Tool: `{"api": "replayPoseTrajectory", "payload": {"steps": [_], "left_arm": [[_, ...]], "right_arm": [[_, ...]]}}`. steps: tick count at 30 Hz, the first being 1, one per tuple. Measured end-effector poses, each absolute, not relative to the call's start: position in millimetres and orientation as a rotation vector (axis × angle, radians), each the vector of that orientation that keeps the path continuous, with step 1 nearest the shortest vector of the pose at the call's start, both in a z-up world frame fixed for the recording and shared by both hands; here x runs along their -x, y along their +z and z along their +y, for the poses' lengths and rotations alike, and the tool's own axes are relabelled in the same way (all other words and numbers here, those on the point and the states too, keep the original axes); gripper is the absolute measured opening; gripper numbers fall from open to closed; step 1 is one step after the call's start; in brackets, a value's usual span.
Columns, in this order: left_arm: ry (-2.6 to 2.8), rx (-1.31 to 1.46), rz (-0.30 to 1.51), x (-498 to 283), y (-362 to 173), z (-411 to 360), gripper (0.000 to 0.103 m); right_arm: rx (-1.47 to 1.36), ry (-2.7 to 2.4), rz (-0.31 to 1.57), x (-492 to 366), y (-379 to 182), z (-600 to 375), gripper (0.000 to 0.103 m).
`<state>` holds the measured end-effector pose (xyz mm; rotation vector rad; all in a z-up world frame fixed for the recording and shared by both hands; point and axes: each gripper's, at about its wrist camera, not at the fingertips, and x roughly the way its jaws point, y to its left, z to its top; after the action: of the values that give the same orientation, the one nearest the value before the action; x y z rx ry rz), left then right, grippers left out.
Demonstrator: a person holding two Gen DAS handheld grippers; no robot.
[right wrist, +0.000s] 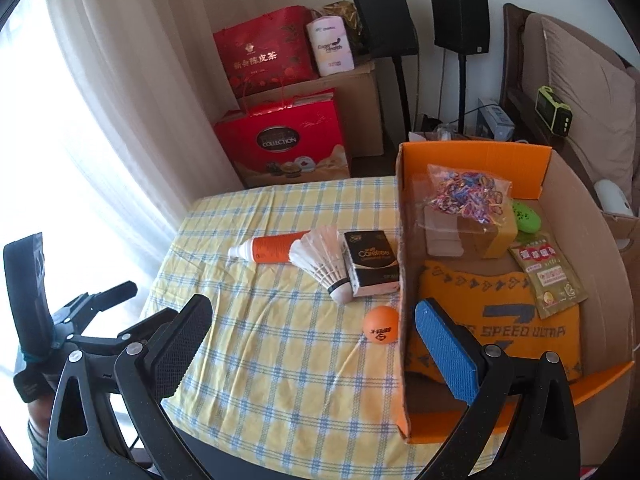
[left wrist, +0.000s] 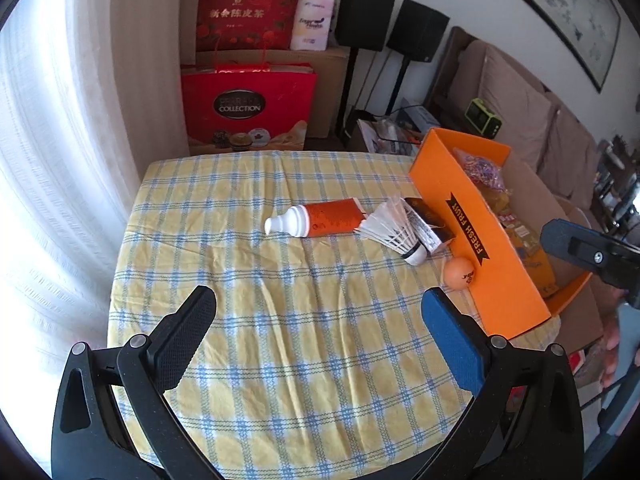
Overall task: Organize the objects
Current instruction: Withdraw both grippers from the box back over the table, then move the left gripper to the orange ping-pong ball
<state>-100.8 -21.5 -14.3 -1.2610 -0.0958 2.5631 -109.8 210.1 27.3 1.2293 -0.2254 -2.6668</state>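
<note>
Nearest to the cameras, the left gripper [left wrist: 318, 320] hangs over the yellow-and-blue checked tablecloth [left wrist: 280, 320] with its jaws spread wide and nothing between them. The right gripper [right wrist: 314, 330] is likewise wide open and empty, its black finger over the cloth and its blue finger [right wrist: 446, 344] in front of the open orange cardboard box [right wrist: 404, 280].

Just beyond, a small orange ping-pong ball [right wrist: 381, 325] lies on the cloth close against the box's left wall. Farther back, a white feather shuttlecock [right wrist: 320, 258] lies on its side, cork end pointing near. It touches a black tissue packet [right wrist: 370, 262] on its right, which sits beside the box wall, and on its left an orange tube with a white cap [right wrist: 272, 250], lying flat with the cap pointing left.

Inside the box, at the right of the table, lie an orange knitted cloth with grey lettering [right wrist: 500, 320], a green-brown sachet [right wrist: 548, 272], a green oval object [right wrist: 526, 216] and a clear bag of coloured rubber bands [right wrist: 468, 196].

Beyond the table stand two red gift bags [right wrist: 280, 140], with black speakers on stands [right wrist: 460, 20] farther right.
</note>
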Motion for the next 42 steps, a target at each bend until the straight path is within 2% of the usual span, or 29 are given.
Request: {"api": "replayPoseTrajectory", "payload": {"steps": [7, 12, 17, 20, 23, 26, 34, 36, 38, 42], "left_arm": [[2.428, 1.221, -0.034, 110.7, -42.0, 40.0, 0.101], [2.348, 1.173, 0.027, 117.3, -56.2, 78.4, 0.091], [2.276, 1.163, 0.072, 126.1, -71.6, 101.6, 0.066], [2.223, 1.157, 0.095, 130.8, -77.3, 110.2, 0.056], [2.164, 1.152, 0.104, 135.7, -82.0, 114.6, 0.051], [2.09, 1.148, 0.082, 139.6, -84.7, 117.5, 0.047], [2.007, 1.135, 0.11, 151.4, -88.7, 128.8, 0.047], [1.988, 1.14, 0.106, 155.1, -90.6, 128.6, 0.045], [1.968, 1.133, 0.088, 157.5, -91.3, 127.5, 0.039], [1.905, 1.106, 0.093, 162.9, -91.4, 126.4, 0.036]], "right_arm": [[-1.225, -2.728, -0.26, 96.8, 29.2, 236.6, 0.103], [-1.234, -2.743, -0.275, 91.4, 26.2, 249.2, 0.103], [-1.237, -2.758, -0.317, 90.2, 22.6, 264.7, 0.103], [-1.239, -2.76, -0.344, 90.0, 20.4, 273.4, 0.103], [-1.231, -2.762, -0.369, 87.9, 18.5, 280.3, 0.103], [-1.234, -2.761, -0.377, 87.3, 15.8, 283.8, 0.103], [-1.234, -2.75, -0.408, 86.1, 9.8, 290.0, 0.103], [-1.234, -2.749, -0.408, 86.2, 9.6, 290.6, 0.103], [-1.233, -2.748, -0.411, 85.8, 9.3, 290.4, 0.103], [-1.236, -2.744, -0.416, 84.9, 6.9, 290.8, 0.103]]}}
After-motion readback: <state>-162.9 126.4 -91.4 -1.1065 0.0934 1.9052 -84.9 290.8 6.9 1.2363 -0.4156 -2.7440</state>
